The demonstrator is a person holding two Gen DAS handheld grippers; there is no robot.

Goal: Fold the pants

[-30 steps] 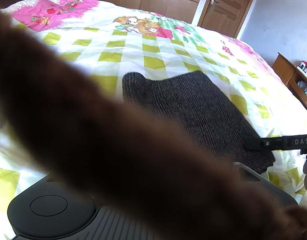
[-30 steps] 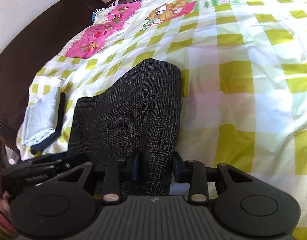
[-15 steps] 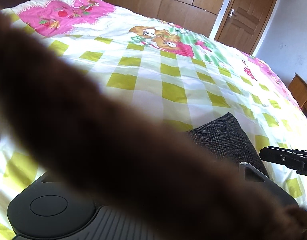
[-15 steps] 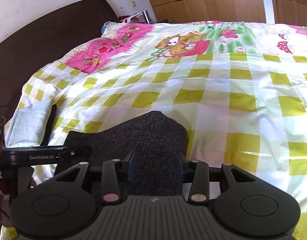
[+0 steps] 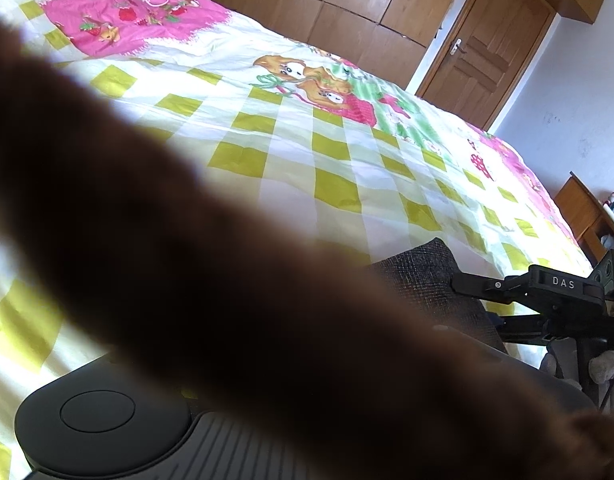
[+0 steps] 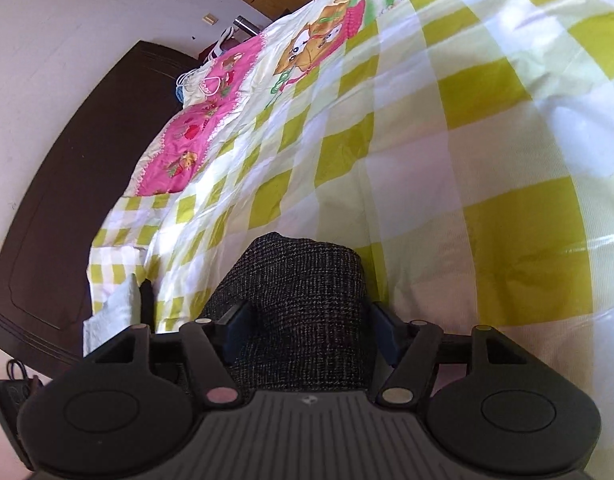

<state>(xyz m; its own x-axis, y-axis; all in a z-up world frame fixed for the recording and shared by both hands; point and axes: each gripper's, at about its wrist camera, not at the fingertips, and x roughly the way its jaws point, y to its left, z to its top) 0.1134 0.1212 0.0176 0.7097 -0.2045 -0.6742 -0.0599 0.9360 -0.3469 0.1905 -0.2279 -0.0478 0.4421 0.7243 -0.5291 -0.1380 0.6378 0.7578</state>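
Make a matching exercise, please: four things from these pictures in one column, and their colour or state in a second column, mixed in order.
Things:
1. pants
2. bedspread
3. door
4. headboard

Descriptions:
A. dark brown, against the white wall
B. dark grey weave, folded, between the right gripper's fingers
C. brown wood, closed, with a metal handle
D. yellow-green and white checks, with pink cartoon patches

Pairs: 1-B, 2-D, 3-C, 4-A
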